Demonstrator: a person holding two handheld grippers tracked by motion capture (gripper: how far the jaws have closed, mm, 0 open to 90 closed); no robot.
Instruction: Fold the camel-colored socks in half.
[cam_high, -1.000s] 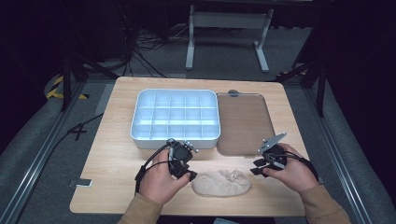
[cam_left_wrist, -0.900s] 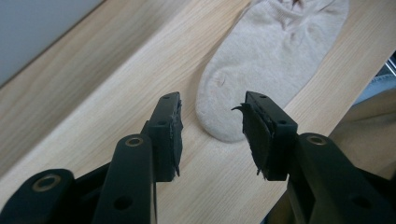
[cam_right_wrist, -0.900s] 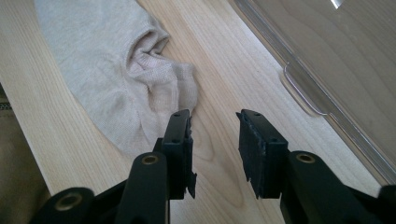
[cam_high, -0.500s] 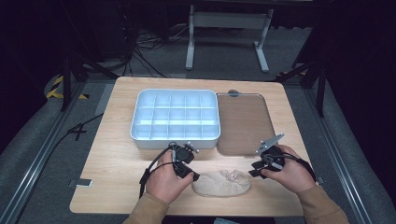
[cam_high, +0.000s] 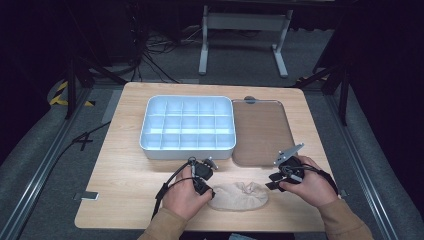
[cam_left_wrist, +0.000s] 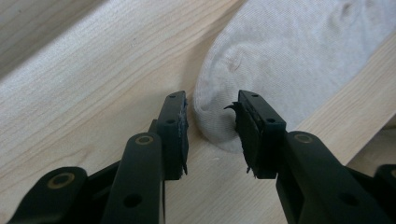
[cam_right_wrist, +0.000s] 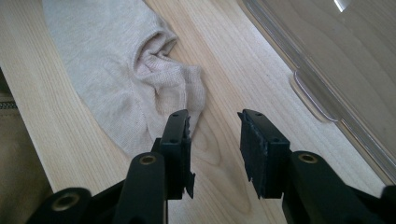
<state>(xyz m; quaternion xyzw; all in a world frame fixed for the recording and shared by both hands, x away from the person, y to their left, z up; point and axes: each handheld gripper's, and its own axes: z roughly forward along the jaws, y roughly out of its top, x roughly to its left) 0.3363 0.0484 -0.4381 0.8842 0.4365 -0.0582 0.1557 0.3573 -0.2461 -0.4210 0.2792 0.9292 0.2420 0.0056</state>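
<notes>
A beige sock (cam_high: 239, 196) lies flat near the table's front edge. My left gripper (cam_high: 209, 192) is down at its left end. In the left gripper view the sock's rounded end (cam_left_wrist: 219, 116) sits between the jaws of the left gripper (cam_left_wrist: 212, 123). The jaws have just been closing; the right pad touches the cloth, while a small gap remains at the left pad. My right gripper (cam_high: 273, 181) rests at the sock's right end and stands open. In the right gripper view the sock's bunched opening (cam_right_wrist: 168, 70) lies just beside the left jaw of the right gripper (cam_right_wrist: 215, 135), with bare wood between the jaws.
A white compartment tray (cam_high: 187, 153) stands behind the hands at mid-table. A clear flat lid (cam_high: 261, 131) lies to its right, and its edge (cam_right_wrist: 336, 60) is close to the right gripper. Bare wood surrounds the sock.
My left gripper has sunk onto the table at the sock's left end, nearer the front edge. The right hand and the sock have stayed put.
</notes>
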